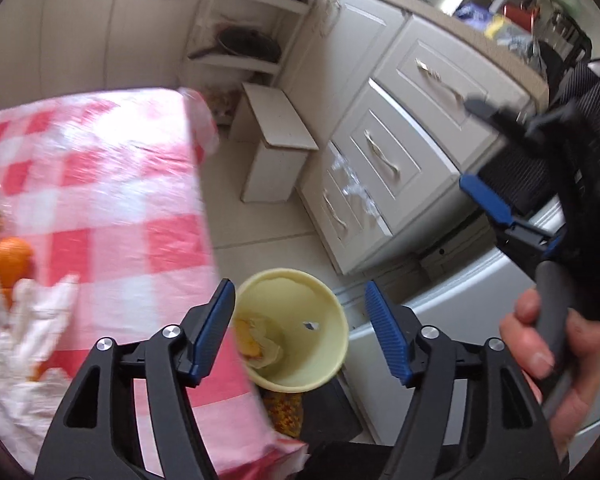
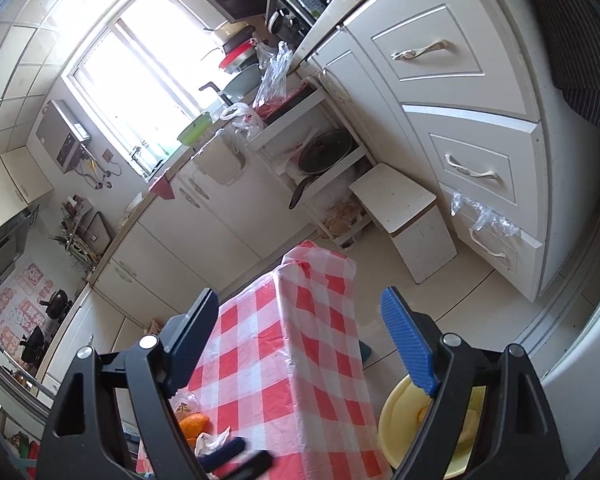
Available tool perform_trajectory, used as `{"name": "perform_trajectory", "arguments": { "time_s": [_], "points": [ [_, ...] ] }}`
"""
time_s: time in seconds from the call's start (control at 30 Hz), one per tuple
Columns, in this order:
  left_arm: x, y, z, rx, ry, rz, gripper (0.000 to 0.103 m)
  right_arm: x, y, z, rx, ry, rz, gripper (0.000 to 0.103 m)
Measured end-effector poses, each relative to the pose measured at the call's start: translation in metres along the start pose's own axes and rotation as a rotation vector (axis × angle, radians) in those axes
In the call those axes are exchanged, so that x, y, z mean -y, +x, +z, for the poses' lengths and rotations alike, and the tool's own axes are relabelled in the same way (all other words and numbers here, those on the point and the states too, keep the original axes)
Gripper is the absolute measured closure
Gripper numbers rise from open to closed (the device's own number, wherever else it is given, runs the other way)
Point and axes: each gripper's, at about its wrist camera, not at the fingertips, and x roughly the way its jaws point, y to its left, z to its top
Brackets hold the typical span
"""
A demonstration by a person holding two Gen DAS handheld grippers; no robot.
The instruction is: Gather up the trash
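Both grippers, left (image 1: 300, 330) and right (image 2: 304, 340), stood spread with nothing gripped; the bin (image 1: 296, 312), holding scraps, sat beside the table (image 1: 100, 168).

Glossy plastic checked cloth (image 1: 112, 184) covers the tabletop; the yellow bin (image 1: 296, 320) looks smooth plastic; blue fingers (image 1: 384, 316) are ribbed.

no text, label or number is legible
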Motion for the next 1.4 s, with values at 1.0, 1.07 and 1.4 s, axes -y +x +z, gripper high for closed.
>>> {"name": "perform_trajectory", "arguments": {
  "time_s": [1.0,1.07,1.4],
  "points": [
    [-0.205,-0.058,-0.012,-0.194,0.371,0.37,0.052,-0.165,0.098,-0.268,-0.888,-0.951,0.278,0.017],
    [-0.205,-0.056,-0.015,-0.206,0.373,0.374,0.085,-0.164,0.1,-0.266,-0.871,-0.947,0.284,0.032],
    [-0.225,-0.11,0.002,-0.053,0.131,0.234,0.103,-0.151,0.103,-0.201,-0.748,-0.758,0.296,0.092]
  ]
}}
